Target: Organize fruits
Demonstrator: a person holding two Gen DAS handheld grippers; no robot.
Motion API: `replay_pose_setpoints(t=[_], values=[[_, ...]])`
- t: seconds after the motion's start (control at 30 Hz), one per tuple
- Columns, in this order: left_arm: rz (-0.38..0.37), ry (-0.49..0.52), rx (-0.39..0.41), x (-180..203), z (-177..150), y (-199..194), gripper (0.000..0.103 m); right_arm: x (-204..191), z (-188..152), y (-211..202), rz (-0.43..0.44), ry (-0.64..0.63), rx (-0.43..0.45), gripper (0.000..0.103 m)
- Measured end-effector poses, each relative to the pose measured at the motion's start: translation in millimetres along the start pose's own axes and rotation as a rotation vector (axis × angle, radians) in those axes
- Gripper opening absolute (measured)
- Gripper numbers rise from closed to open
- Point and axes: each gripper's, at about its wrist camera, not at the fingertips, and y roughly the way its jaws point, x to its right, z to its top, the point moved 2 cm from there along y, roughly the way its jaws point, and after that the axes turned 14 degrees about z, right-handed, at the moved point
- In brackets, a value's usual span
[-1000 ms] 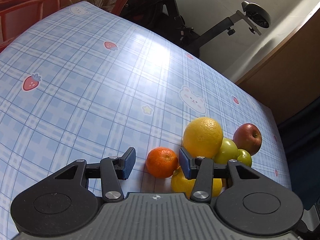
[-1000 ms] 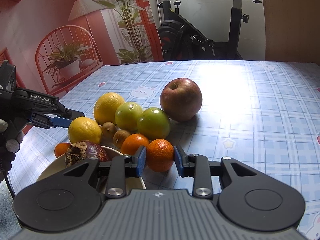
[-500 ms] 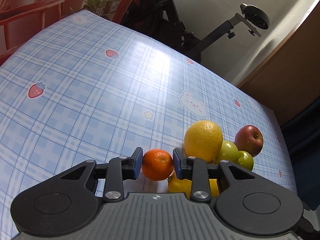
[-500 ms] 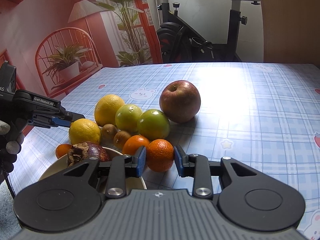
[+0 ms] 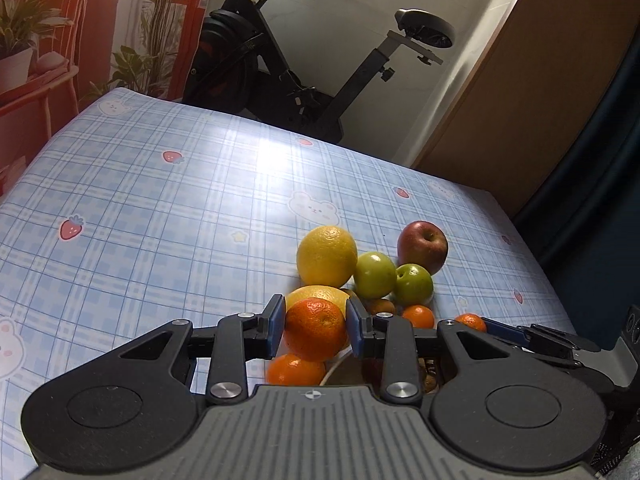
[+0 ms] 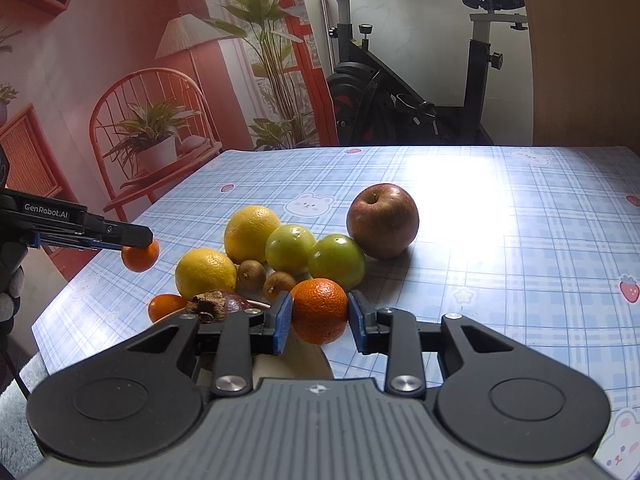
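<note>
My left gripper (image 5: pixel 316 330) is shut on a small tangerine (image 5: pixel 315 329) and holds it lifted above the table; it also shows in the right wrist view (image 6: pixel 140 255). My right gripper (image 6: pixel 319 318) is shut on another tangerine (image 6: pixel 319 310), held over the white bowl (image 6: pixel 308 360), whose rim shows below. A dark shrivelled fruit (image 6: pixel 218 305) lies in the bowl. On the table sit a large orange (image 6: pixel 251 233), a lemon (image 6: pixel 206 273), two green apples (image 6: pixel 291 249), a red apple (image 6: pixel 382 221), two kiwis (image 6: pixel 251 274) and one more tangerine (image 6: pixel 166 306).
The table has a blue plaid cloth (image 6: pixel 500 248) with bear and strawberry prints. An exercise bike (image 6: pixel 400 92) stands behind the far edge. The table's left edge (image 6: pixel 44 328) is close to the bowl.
My left gripper closed on the tangerine and lifted it off the table toward the bowl. My right gripper lifted its tangerine slightly and stayed shut on it.
</note>
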Motion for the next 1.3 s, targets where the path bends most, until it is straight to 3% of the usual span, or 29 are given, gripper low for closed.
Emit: replay_pose_setpoints(t=[0.4,1.3], values=[[-0.071,0.070,-0.035,22.7,-30.8,-0.4,0.035,-26.3,-14.1,15.3,0.002,-0.074,-0.065,0.033],[-0.044,0.105,-0.054,29.2,-39.8,17.7,0.035,-18.0,-20.5,26.4,0.007,-0.043,-0.082,0.034]])
